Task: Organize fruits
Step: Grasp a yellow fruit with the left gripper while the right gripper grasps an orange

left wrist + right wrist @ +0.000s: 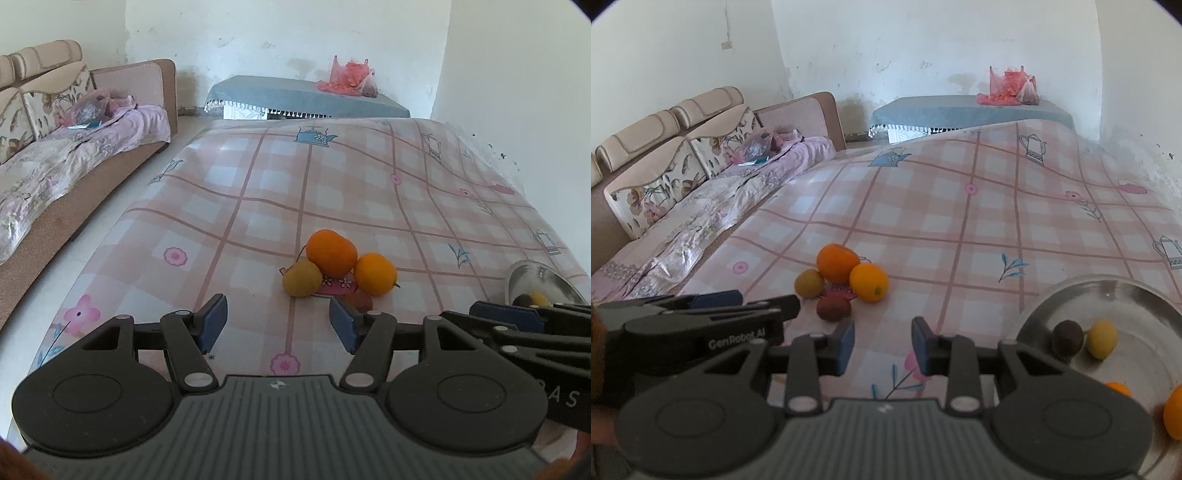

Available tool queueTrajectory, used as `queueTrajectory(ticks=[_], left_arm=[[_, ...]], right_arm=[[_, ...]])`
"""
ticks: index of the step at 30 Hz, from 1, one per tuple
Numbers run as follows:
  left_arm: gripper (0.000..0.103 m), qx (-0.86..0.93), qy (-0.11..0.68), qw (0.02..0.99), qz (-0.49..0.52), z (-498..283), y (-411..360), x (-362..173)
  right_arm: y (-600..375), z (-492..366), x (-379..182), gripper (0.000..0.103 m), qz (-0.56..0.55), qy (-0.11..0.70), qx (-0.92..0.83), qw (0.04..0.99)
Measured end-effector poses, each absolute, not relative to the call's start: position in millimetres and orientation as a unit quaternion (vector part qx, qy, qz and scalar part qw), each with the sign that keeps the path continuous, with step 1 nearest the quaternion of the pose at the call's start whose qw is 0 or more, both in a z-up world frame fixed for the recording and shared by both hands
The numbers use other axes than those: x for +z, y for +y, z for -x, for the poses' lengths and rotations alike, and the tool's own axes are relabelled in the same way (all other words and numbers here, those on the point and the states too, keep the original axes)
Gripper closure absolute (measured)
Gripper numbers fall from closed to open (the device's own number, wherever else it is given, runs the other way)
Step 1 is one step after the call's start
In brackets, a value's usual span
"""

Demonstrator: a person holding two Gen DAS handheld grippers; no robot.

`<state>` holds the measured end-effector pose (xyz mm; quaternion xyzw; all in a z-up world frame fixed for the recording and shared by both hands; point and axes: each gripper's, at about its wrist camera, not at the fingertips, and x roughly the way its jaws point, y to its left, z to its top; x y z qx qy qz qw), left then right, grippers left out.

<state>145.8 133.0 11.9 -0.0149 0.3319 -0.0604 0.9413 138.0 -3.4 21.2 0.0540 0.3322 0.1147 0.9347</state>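
Note:
A cluster of fruit lies on the pink checked tablecloth [258, 192]: a large orange [331, 252], a smaller orange [375, 274], a yellow-green fruit [302, 278] and a dark red fruit [360, 301]. The same fruits show in the right wrist view: large orange [836, 262], smaller orange [868, 282], yellow-green fruit [809, 283], red fruit [833, 308]. My left gripper [277, 323] is open and empty just short of the cluster. My right gripper [882, 345] is open and empty, between the cluster and a metal bowl [1137, 295] holding a dark fruit [1067, 338], a yellow fruit [1102, 339] and oranges [1174, 413].
A sofa [55, 155] with a floral cover runs along the table's left side. A low grey-covered table [306, 96] with red plastic bags [349, 77] stands behind. A white wall borders the table's right side. The bowl [532, 280] sits at the table's right edge.

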Motion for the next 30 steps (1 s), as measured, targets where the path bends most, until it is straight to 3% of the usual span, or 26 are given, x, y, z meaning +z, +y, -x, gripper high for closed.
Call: queueTrajectory(ticks=[16,21,23,25,30], left_arm=[[0.032,-0.075,0.335,0.939,-0.010,-165,134,3],[0.044,-0.089,0.334,0.938,-0.012,-171,134,2],[0.064,-0.093,0.333,0.938,-0.016,-170,134,1],[0.077,-0.095,0.331,0.938,-0.023,-165,133,1],[0.076,-0.091,0.330,0.939,-0.020,-158,138,4]], right_arm=[[-8,-174,6,0.069,-0.063,0.352,0.121,0.926],[-7,-180,3,0.069,-0.060,0.352,0.127,0.925],[-6,-182,2,0.069,-0.059,0.353,0.128,0.925],[-5,-185,1,0.069,-0.056,0.353,0.129,0.925],[1,-192,-2,0.069,-0.057,0.353,0.139,0.923]])
